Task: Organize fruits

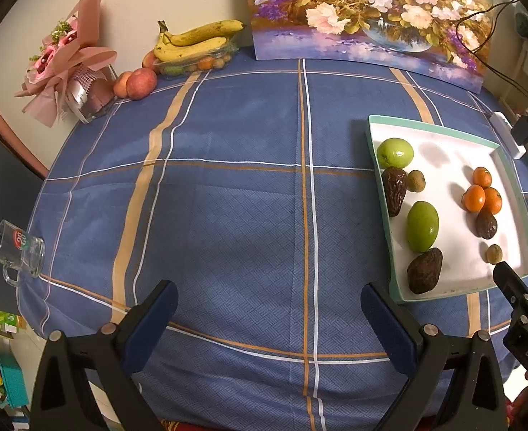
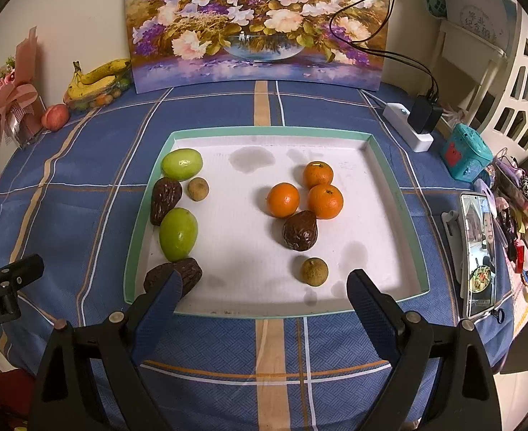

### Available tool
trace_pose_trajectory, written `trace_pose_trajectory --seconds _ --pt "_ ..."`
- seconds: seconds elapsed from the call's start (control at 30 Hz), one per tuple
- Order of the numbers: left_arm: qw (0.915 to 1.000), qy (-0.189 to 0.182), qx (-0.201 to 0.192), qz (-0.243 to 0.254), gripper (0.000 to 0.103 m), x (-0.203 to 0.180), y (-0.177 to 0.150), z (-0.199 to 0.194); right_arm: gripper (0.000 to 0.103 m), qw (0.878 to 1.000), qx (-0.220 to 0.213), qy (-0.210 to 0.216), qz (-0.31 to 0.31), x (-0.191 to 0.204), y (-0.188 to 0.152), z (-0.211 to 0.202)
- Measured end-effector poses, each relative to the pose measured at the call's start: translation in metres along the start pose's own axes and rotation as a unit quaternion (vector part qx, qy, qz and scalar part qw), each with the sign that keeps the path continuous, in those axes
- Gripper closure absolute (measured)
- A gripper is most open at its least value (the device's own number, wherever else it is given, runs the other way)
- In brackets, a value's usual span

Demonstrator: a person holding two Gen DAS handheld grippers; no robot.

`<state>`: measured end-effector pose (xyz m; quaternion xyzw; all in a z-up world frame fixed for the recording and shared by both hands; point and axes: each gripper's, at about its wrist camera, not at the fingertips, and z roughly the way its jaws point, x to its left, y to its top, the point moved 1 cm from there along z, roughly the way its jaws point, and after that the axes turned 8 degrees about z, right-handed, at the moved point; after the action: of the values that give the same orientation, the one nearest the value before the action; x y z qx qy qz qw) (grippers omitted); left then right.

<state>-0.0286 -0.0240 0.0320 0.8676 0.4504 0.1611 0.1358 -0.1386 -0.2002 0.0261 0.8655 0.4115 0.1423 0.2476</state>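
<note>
A white tray with a teal rim (image 2: 264, 131) lies on the blue checked tablecloth; it also shows at the right of the left wrist view (image 1: 379, 165). Along its left side lie two green fruits (image 2: 182, 163) (image 2: 178, 233), two dark wrinkled fruits (image 2: 165, 200) (image 2: 177, 276) and a small brown fruit (image 2: 198, 189). In the middle are three oranges (image 2: 283, 200), another dark fruit (image 2: 299, 230) and a small brown fruit (image 2: 314, 270). My right gripper (image 2: 264, 285) is open and empty over the tray's near edge. My left gripper (image 1: 269, 298) is open and empty over bare cloth, left of the tray.
Bananas on a clear fruit dish (image 1: 195, 41), peaches (image 1: 139, 83) and a pink bouquet (image 1: 66, 61) stand at the back left. A glass mug (image 1: 19, 251) sits at the left table edge. A flower painting (image 2: 256, 21) leans on the wall. A phone (image 2: 477, 251), power strip (image 2: 405, 125) and clutter line the right.
</note>
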Motion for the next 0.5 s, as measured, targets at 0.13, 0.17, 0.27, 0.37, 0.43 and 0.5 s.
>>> trace_pose_trajectory --seconds 0.13,0.17,0.27,0.37,0.43,0.5 --pt "1.0000 0.000 0.000 0.001 0.000 0.0000 -0.0001 0.0000 0.010 1.000 0.002 -0.001 0.000 0.0005 -0.0012 0.0009" --pt "1.0000 0.000 0.000 0.001 0.000 -0.0001 0.0000 0.0000 0.010 1.000 0.003 -0.001 -0.001 0.0005 -0.0016 0.0010" --pt "1.0000 0.000 0.000 0.001 0.000 -0.0012 -0.0010 0.0006 0.010 1.000 0.004 -0.002 0.000 0.0012 -0.0016 0.0013" --pt "1.0000 0.001 0.000 0.000 0.000 -0.0015 -0.0010 0.0006 0.010 1.000 0.004 -0.002 0.000 0.0013 -0.0014 0.0012" --pt "1.0000 0.001 0.001 0.000 0.000 -0.0016 -0.0012 0.0007 0.010 1.000 0.004 -0.002 0.000 0.0013 -0.0017 0.0013" --pt "1.0000 0.001 0.001 0.000 0.000 -0.0016 -0.0015 0.0006 0.010 1.000 0.004 -0.002 0.000 0.0013 -0.0015 0.0014"
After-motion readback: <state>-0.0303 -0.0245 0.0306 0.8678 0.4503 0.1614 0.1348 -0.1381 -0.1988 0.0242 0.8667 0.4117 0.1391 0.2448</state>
